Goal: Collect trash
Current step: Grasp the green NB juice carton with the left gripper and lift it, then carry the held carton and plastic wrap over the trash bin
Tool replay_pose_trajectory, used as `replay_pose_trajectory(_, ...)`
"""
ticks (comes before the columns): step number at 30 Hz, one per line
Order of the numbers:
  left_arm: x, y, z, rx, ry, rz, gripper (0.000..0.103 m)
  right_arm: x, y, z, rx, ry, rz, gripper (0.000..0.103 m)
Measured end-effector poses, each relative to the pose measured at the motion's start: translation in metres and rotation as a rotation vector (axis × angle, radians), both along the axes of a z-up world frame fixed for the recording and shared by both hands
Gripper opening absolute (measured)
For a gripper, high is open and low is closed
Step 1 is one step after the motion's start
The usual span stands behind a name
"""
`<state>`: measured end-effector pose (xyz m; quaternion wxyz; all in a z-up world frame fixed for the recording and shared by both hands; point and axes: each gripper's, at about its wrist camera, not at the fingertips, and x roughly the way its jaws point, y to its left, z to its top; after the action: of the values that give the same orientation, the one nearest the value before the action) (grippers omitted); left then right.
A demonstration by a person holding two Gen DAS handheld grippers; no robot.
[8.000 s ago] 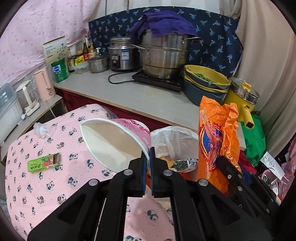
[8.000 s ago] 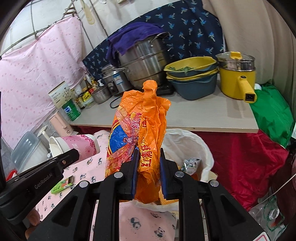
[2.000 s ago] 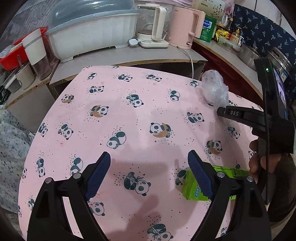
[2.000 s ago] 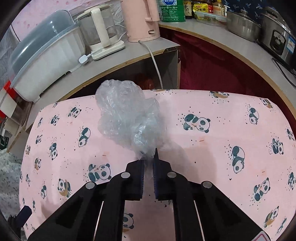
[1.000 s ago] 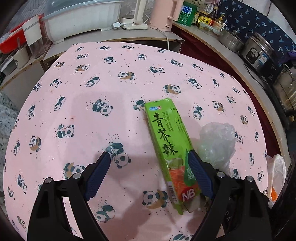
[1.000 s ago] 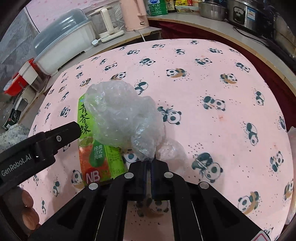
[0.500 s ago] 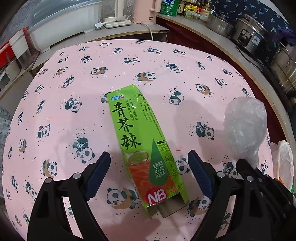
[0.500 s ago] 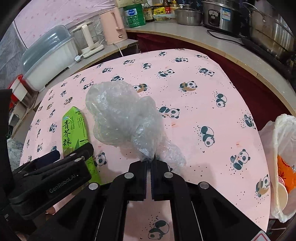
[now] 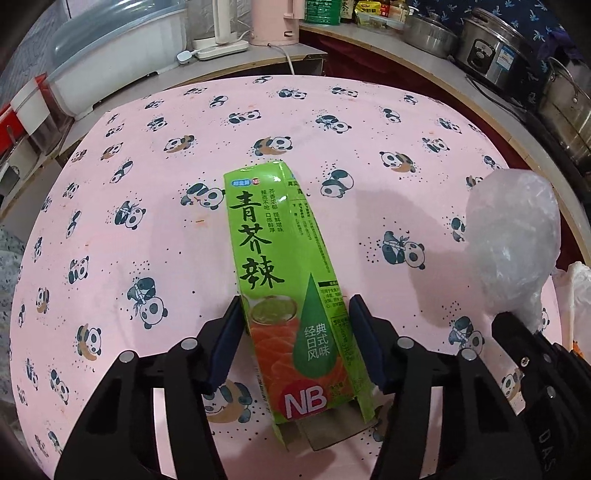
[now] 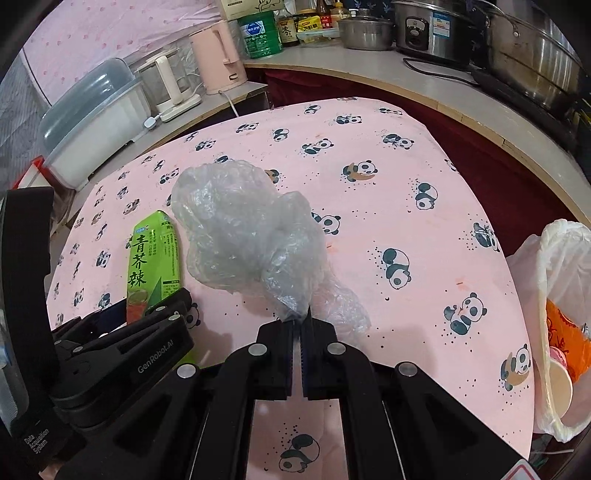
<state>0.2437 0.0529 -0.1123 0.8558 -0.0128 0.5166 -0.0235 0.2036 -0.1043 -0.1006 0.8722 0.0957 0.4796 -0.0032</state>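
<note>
The pink panda-print tablecloth (image 9: pixel 147 206) fills both views, spread over a table edged at the far side by a pale counter (image 10: pixel 424 77). A second ago the green carton (image 9: pixel 280 280) lay by the right finger of the left gripper (image 9: pixel 297 336), whose jaws stood wide. Now the carton lies flat on the cloth between the two blue pads (image 9: pixel 364 339) and the jaws are closing on it; the left pad looks to meet the carton's edge, while a thin gap seems to remain at the right one. The right gripper (image 10: pixel 298 328) stays clamped on the neck of the crumpled clear plastic bag (image 10: pixel 240 229), which a second ago hung over the carton and now hangs to its right, clear of the cloth.

Only the right wrist view shows the white bin bag (image 10: pixel 554 295) at the table's near right corner, with orange wrapping (image 10: pixel 565 339) and a cup (image 10: pixel 559 384) inside; the left view catches just a sliver of it. The left view alone shows the carton's open near end and its full printed face.

On the far counter stand a covered white dish rack (image 10: pixel 92 122), a steel pot (image 10: pixel 532 55), a rice cooker (image 10: pixel 432 29), a pink kettle (image 10: pixel 219 55), a green tin (image 10: pixel 258 35) and small bottles (image 10: pixel 306 24).
</note>
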Motion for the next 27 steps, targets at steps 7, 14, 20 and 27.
replay_pose_trajectory(7, -0.014, -0.011, 0.019, -0.006, -0.037, -0.033, 0.027, -0.012, -0.008, 0.014, 0.008, -0.033, -0.018, 0.003)
replay_pose_trajectory(14, -0.028, -0.024, 0.034, -0.023, -0.044, -0.067, 0.023, -0.033, -0.027, 0.034, 0.013, -0.077, -0.053, 0.003)
replay_pose_trajectory(20, -0.046, -0.033, 0.046, -0.040, -0.062, -0.094, 0.023, -0.056, -0.047, 0.044, 0.027, -0.100, -0.096, 0.003)
replay_pose_trajectory(27, -0.070, -0.059, 0.069, -0.034, -0.106, -0.159, 0.022, -0.081, -0.070, 0.054, 0.039, -0.131, -0.150, 0.003)
